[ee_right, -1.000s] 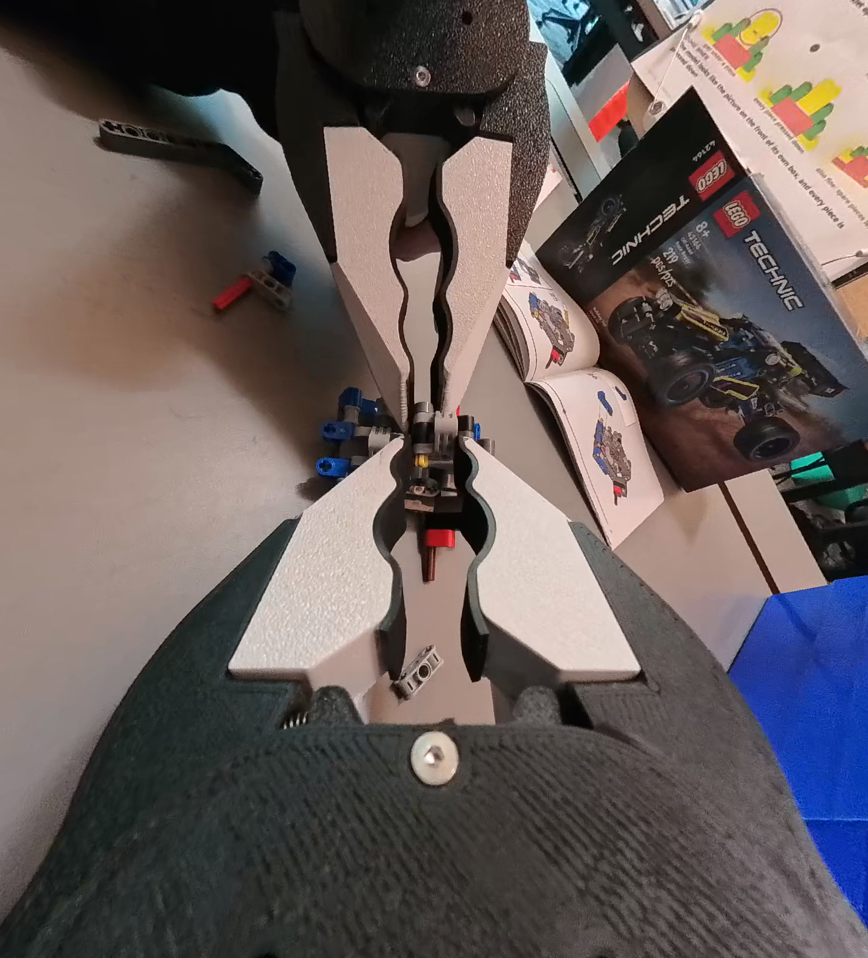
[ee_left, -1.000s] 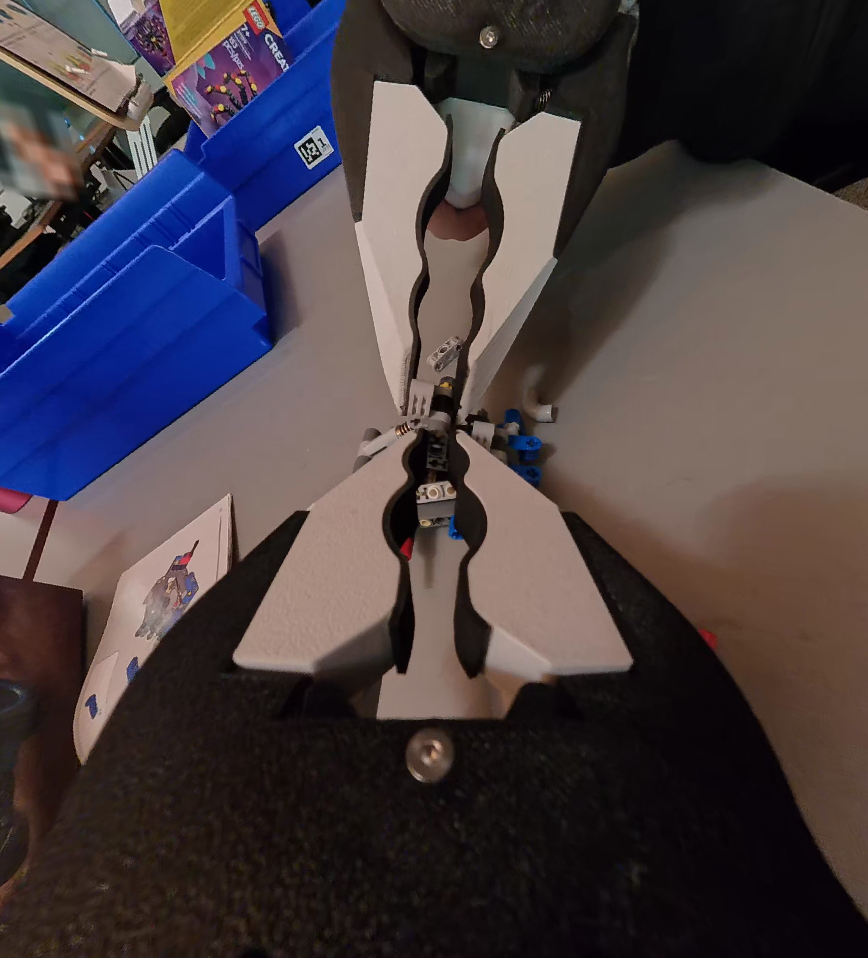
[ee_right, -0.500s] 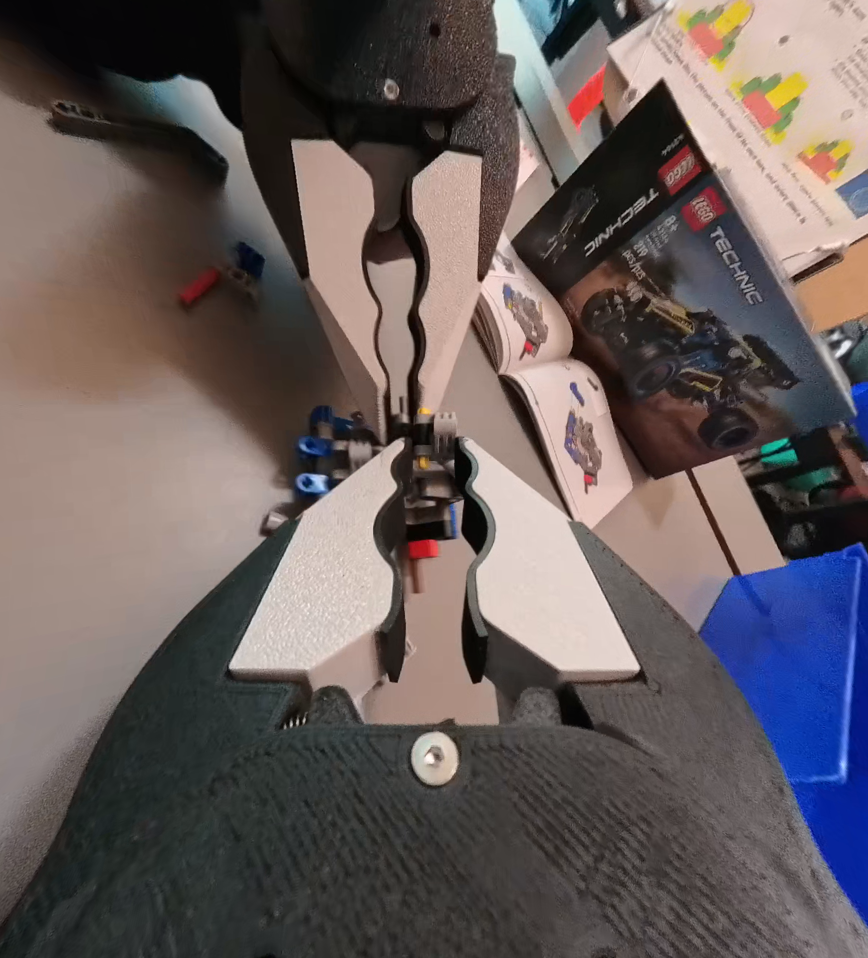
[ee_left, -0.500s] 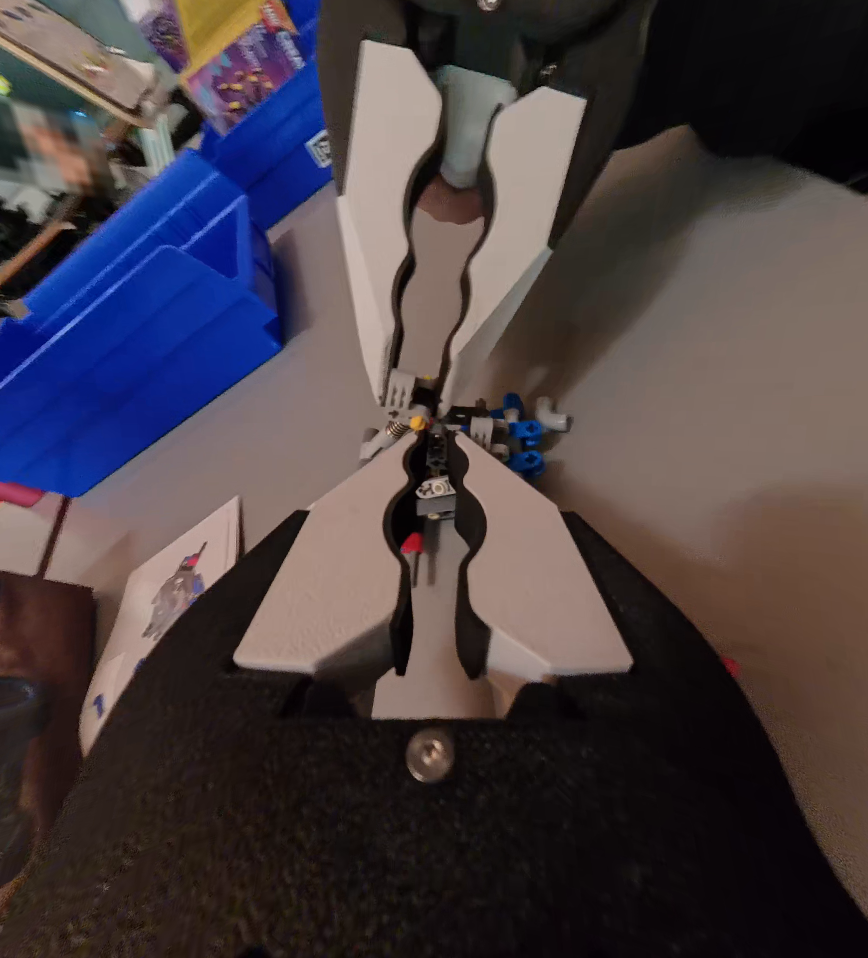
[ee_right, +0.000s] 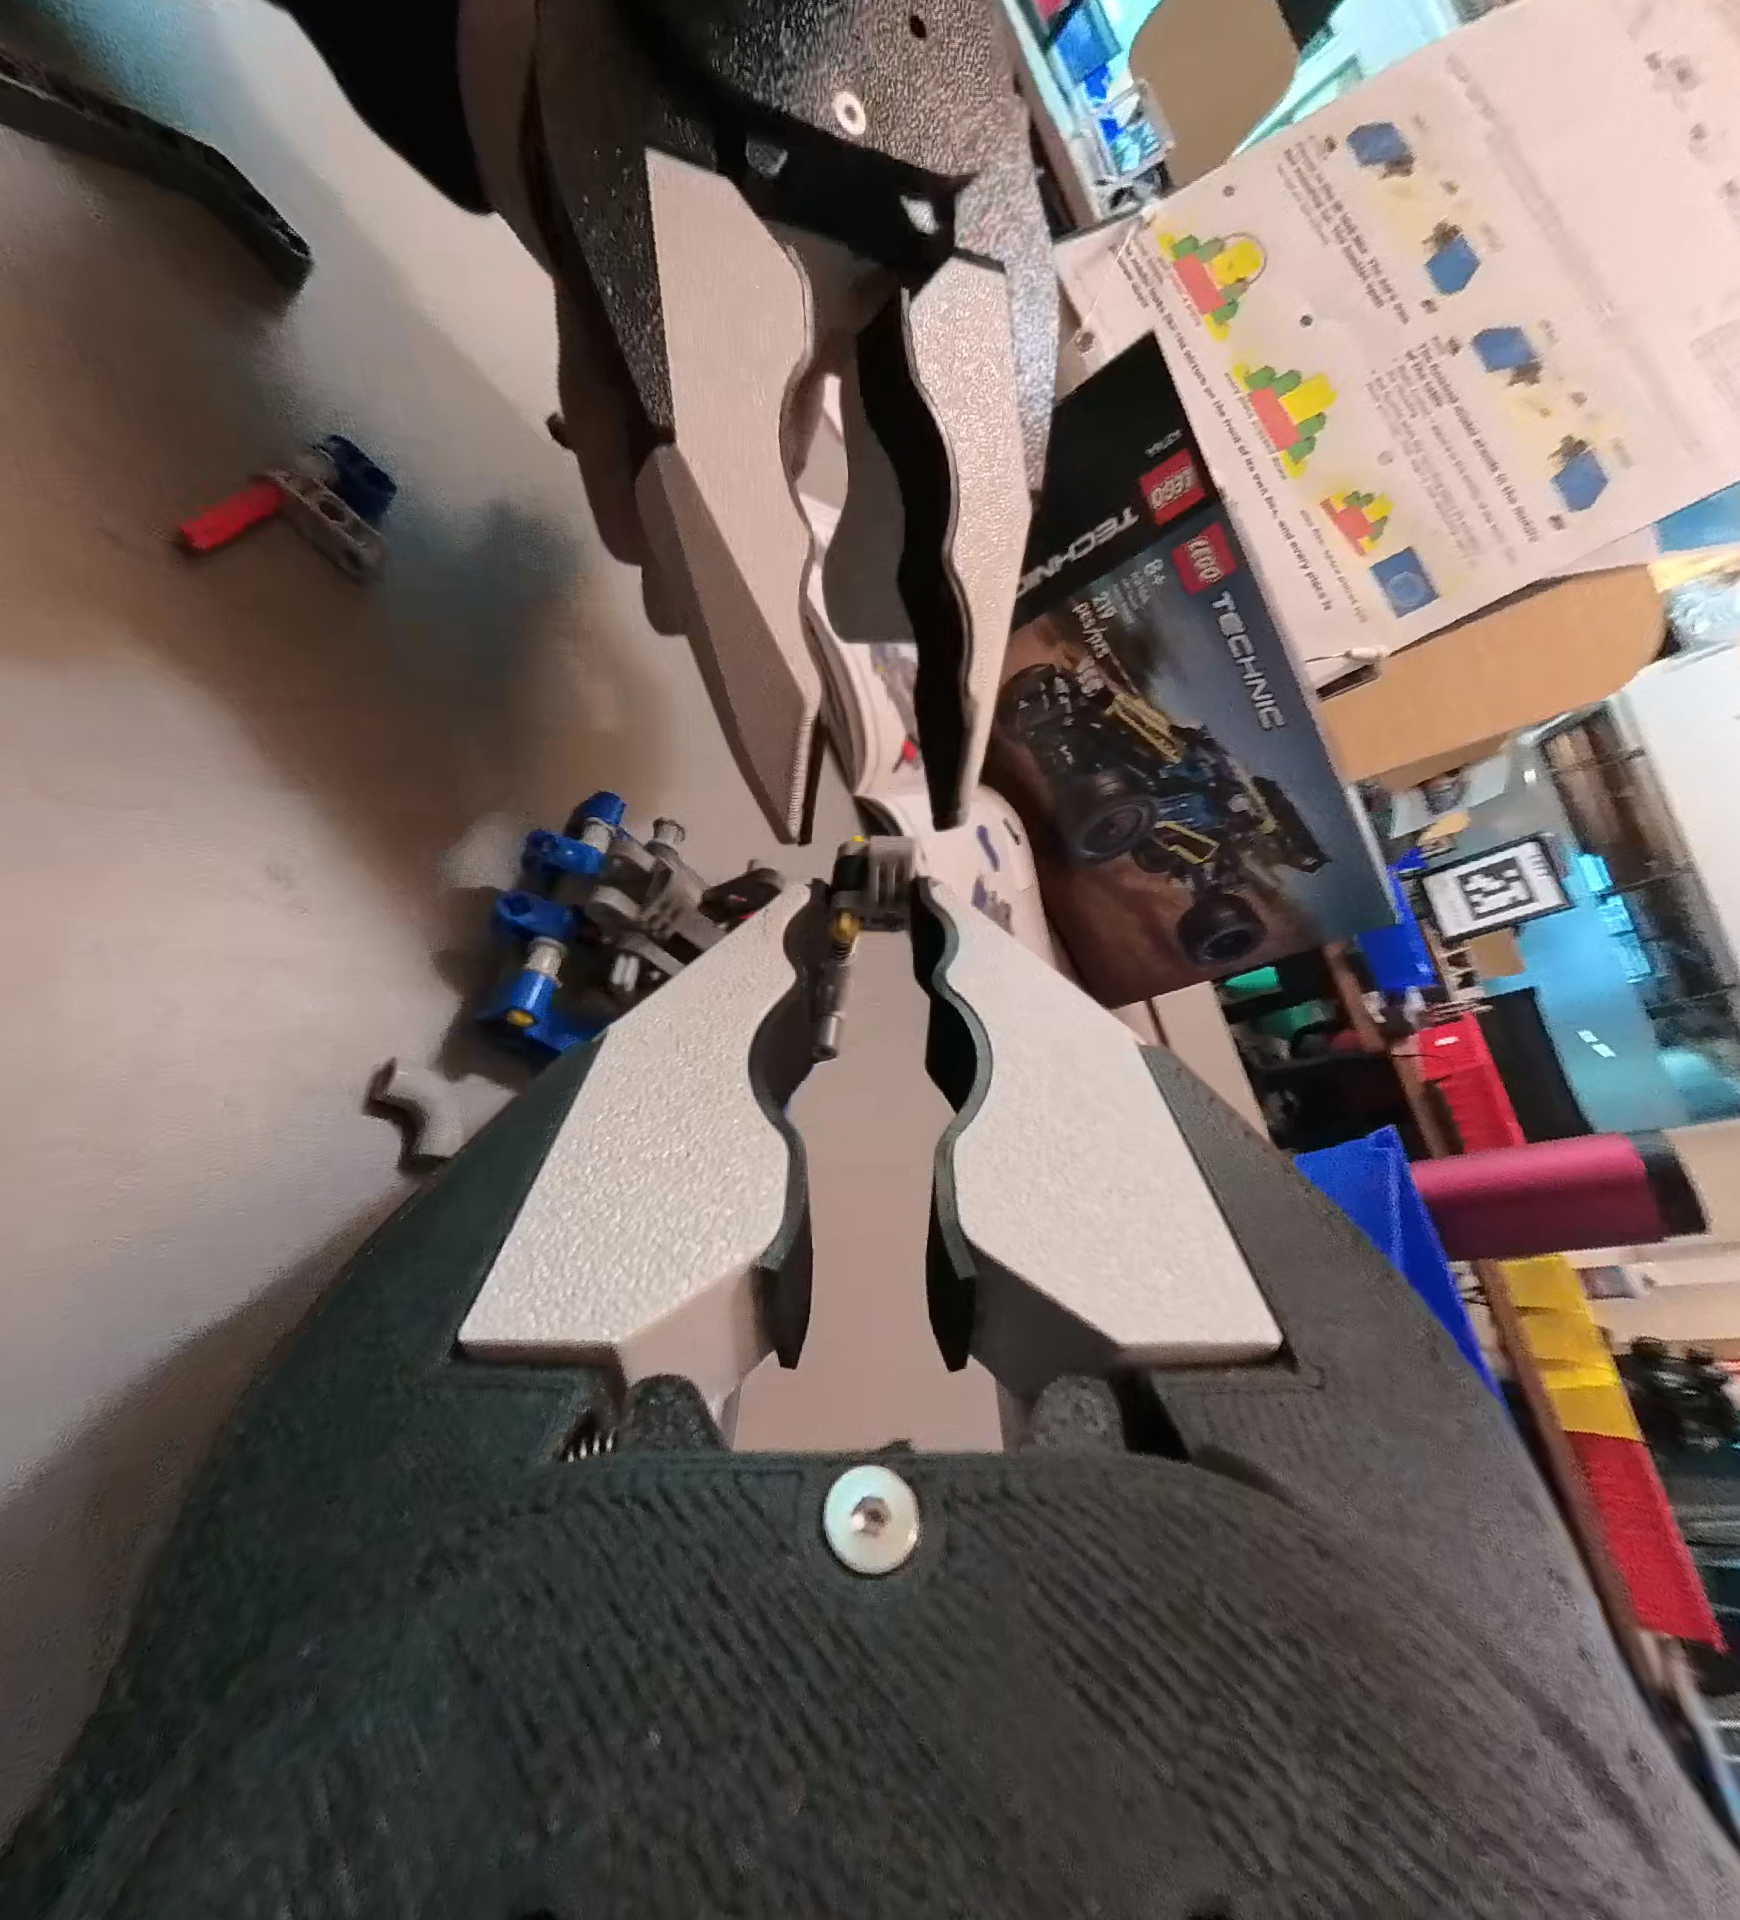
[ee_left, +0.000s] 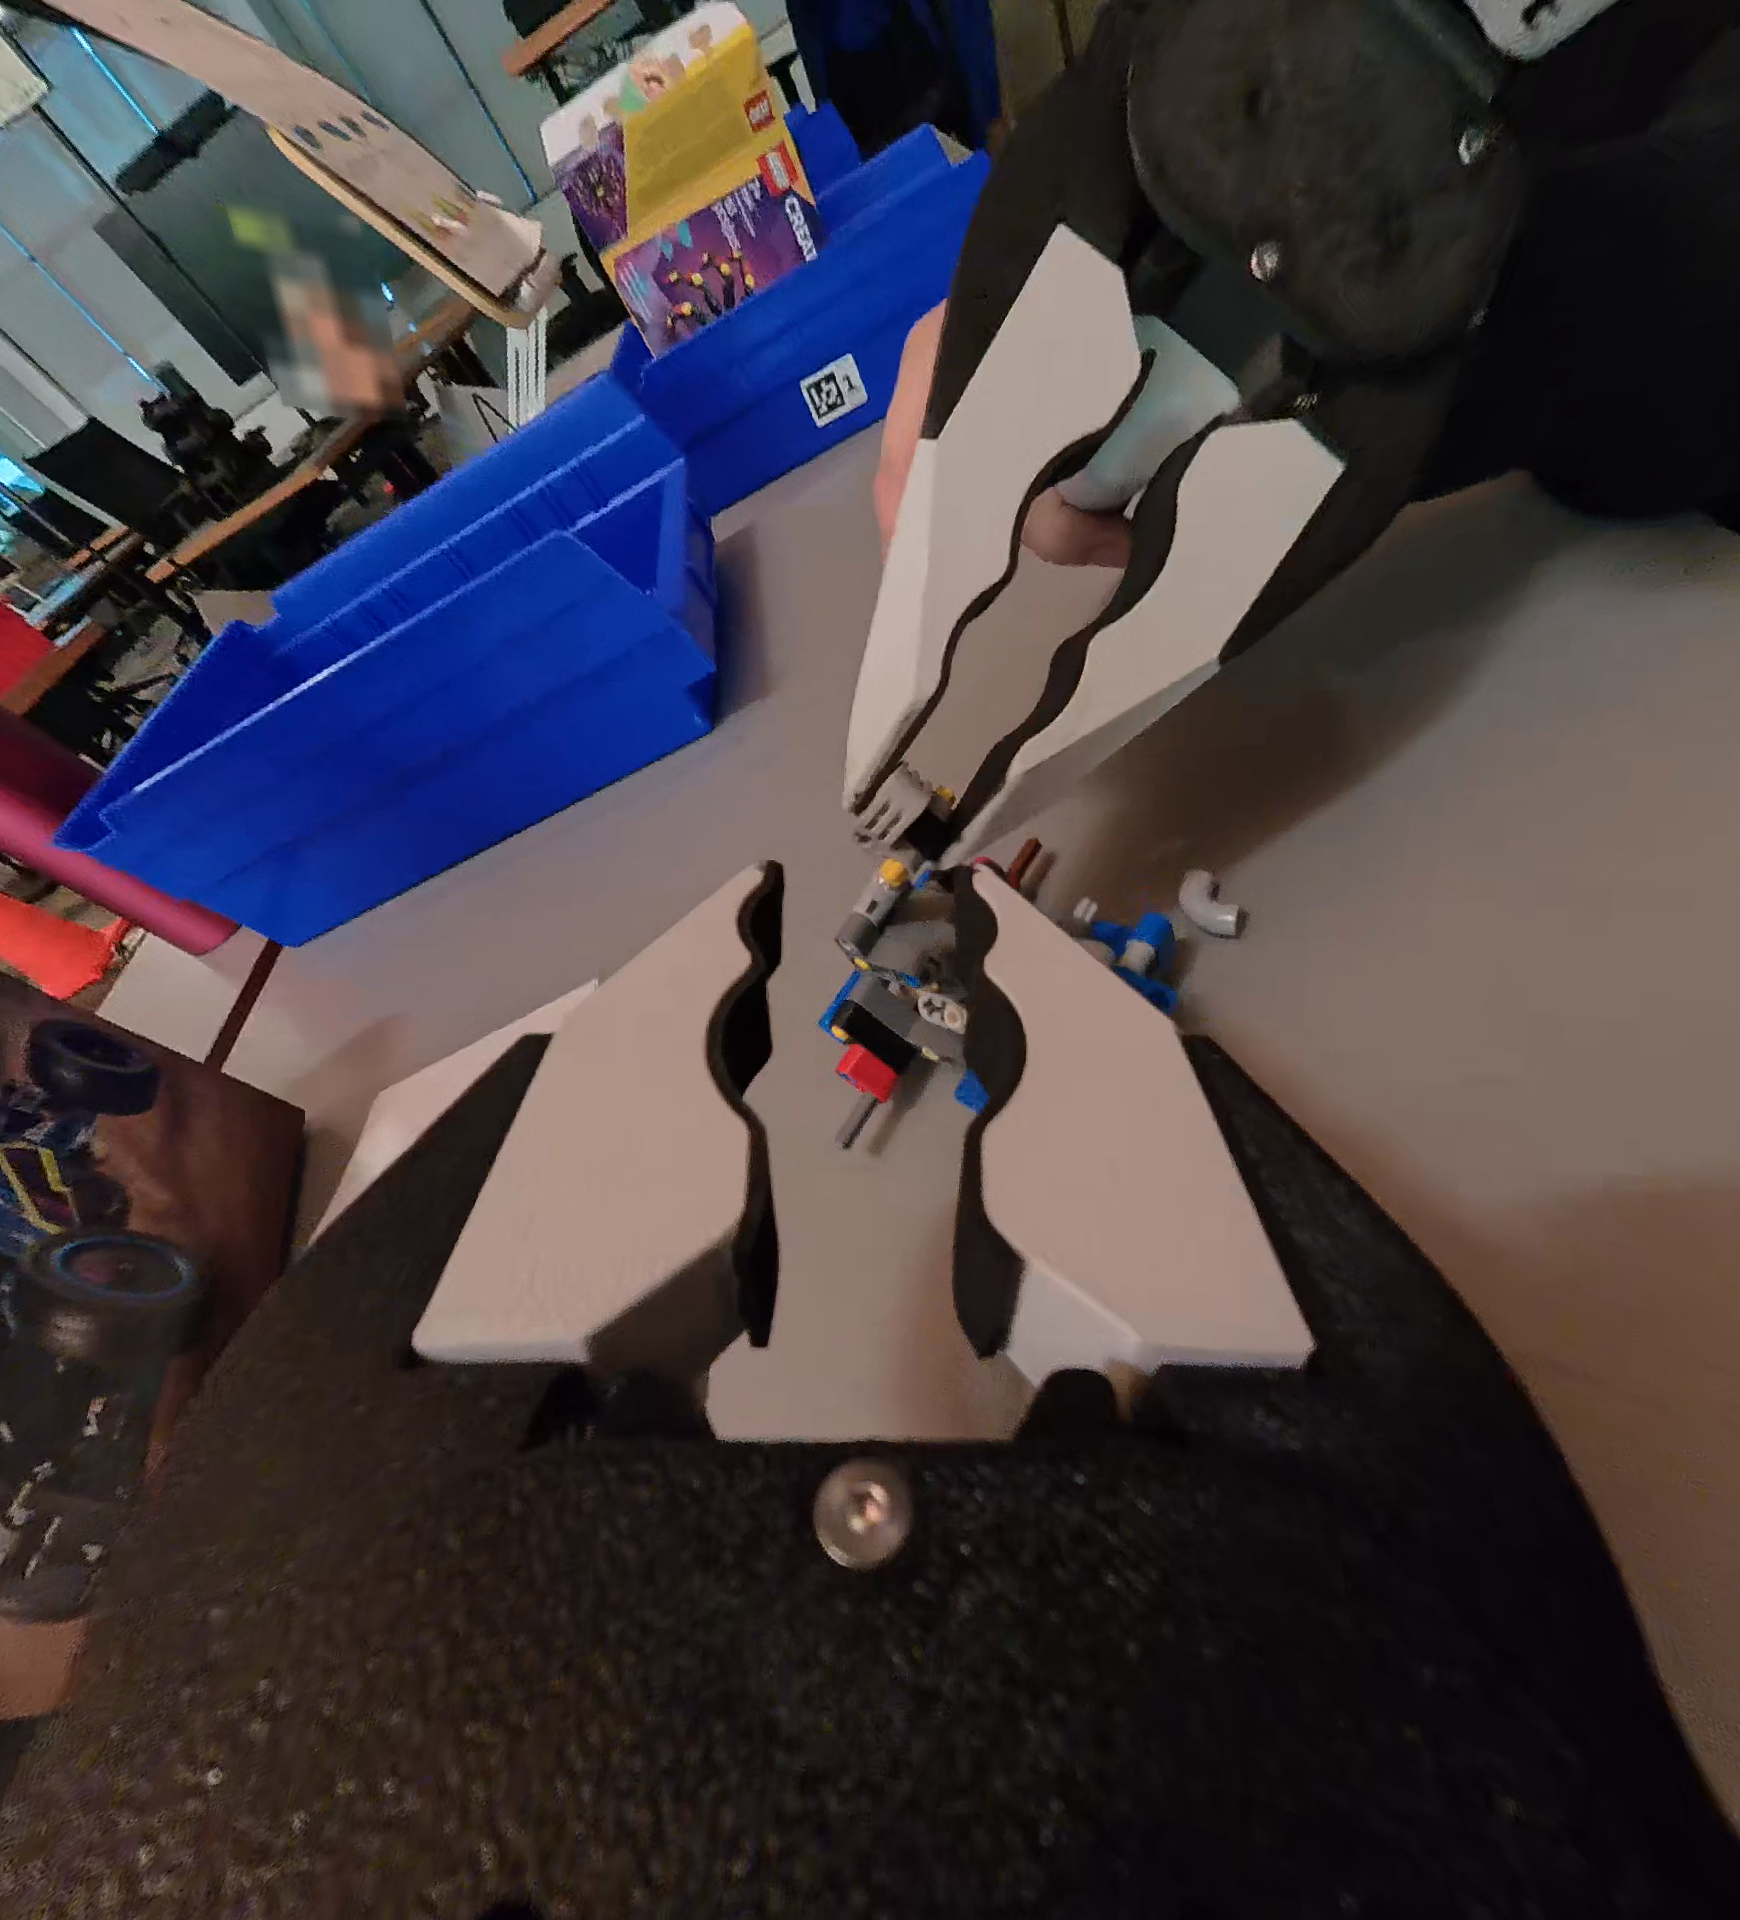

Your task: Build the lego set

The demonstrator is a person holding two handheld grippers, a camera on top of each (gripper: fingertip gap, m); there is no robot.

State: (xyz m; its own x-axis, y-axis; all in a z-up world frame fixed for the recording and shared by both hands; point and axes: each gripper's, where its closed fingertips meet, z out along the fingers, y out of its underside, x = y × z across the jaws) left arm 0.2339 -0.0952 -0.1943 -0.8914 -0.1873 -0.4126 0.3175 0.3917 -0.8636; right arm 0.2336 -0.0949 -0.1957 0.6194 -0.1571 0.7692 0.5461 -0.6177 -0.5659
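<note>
My right gripper pinches a small grey-and-black brick piece, its shaft dangling. My left gripper is spread over the desk's brick assembly, whose far side my fingers hide.

A small grey-and-black brick piece with a yellow-tipped shock absorber hanging from it sits pinched at the tips of the right gripper, raised off the pale table. Below the open left gripper, a grey, blue and red brick assembly lies on the table.
</note>
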